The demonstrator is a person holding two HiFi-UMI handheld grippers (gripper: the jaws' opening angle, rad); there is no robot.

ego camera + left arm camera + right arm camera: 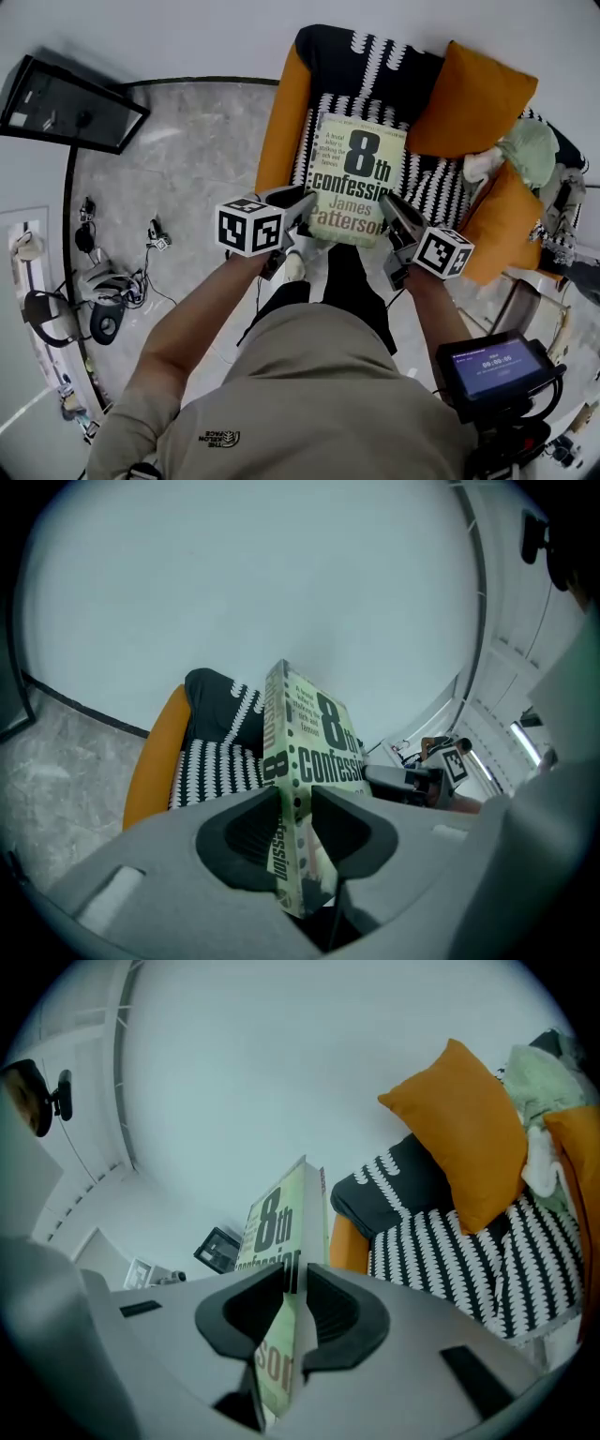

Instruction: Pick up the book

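The book [357, 178] is a pale green paperback with black title print, held above the chair seat in the head view. My left gripper [302, 208] is shut on its left, spine edge. My right gripper [392, 212] is shut on its right edge. In the left gripper view the book [314, 742] stands on edge between the dark pads, and that gripper [295, 810] touches both faces. In the right gripper view the book [274, 1215] rises out of the right gripper [292, 1294], whose pads press its two sides. The book's lower part is hidden inside both jaws.
Behind the book is an armchair [281, 122] with orange sides and a black-and-white patterned cover. Two orange cushions [473, 98] and a pale green cloth [530, 150] lie at its right. A dark screen [70, 103] and cables [112, 281] are on the marble floor at left. A tablet [497, 366] is at lower right.
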